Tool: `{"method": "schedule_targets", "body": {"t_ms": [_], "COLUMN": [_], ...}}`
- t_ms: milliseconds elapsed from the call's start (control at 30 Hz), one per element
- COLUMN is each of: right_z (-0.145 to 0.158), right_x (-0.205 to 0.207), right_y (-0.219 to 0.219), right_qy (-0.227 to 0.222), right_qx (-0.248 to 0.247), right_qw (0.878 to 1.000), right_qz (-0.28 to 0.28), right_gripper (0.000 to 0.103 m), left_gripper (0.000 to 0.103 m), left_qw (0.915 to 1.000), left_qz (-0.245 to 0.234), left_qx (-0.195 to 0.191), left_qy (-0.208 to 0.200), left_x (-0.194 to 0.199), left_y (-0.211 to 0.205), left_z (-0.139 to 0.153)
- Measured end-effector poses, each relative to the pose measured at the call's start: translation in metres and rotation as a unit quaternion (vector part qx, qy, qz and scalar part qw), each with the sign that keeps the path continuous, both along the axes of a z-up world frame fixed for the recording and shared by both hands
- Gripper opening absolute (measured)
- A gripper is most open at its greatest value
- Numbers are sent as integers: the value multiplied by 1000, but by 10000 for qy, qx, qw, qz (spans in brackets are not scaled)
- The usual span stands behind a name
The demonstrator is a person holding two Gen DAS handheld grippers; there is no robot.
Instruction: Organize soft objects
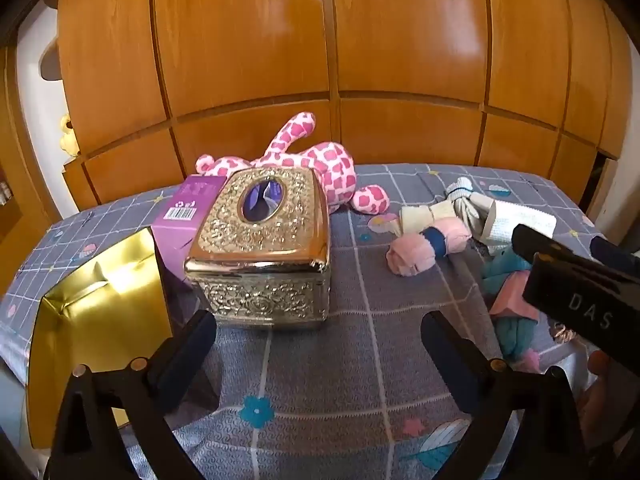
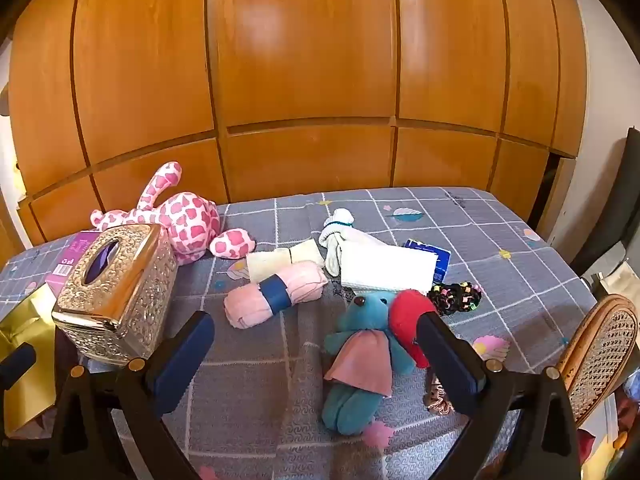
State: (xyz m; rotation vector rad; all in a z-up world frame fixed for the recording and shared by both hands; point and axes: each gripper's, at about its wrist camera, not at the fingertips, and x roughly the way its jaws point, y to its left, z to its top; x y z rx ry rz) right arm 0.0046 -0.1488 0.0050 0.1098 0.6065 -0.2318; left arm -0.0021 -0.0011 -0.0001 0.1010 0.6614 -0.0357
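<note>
Both grippers hang over the near edge of the table (image 2: 500, 216) with nothing in them: the left gripper (image 1: 320, 360) has its fingers spread wide above bare cloth, and the right gripper (image 2: 316, 360) is just as wide, aimed down at the blue plush doll (image 2: 362, 360) lying right in front of it. The doll sits close to the right finger, with a red heart (image 2: 408, 320) and a scrunchie (image 2: 440, 398) tucked against it, so a sloppy close could easily drag those along too. A bit further out is the pink towel roll (image 2: 276, 298), which looks squishy and might slip or unroll if pinched at one end. The gold tissue box (image 1: 260, 248) and gold bag (image 1: 100, 320) crowd the left side, so a swing that way could knock them. At the back, the pink spotted plush (image 1: 320, 164) lies behind the box, and reaching for it risks clipping the box or the purple carton (image 1: 188, 216).
</note>
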Motion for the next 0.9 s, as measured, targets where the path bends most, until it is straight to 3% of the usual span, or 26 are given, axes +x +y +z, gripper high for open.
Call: {"method": "schedule_targets", "body": {"t_ms": [67, 233, 900], "right_z": [1, -2, 0], "right_x": [0, 0, 2], "right_y": [1, 7, 3], "right_qy": [49, 33, -6], "right_qx": [4, -114, -108], "right_qw": [10000, 9999, 9999], "right_qz": [-3, 4, 14], "right_gripper": [103, 103, 103], "left_gripper": [103, 103, 103], "left_qw": [9998, 9993, 9999], "left_qz": [8, 26, 16], "left_qx": [-191, -77, -73], "left_qy": [100, 369, 156], "left_x": [-1, 10, 1], "left_y": [7, 9, 12], "left_z": [-1, -4, -1]}}
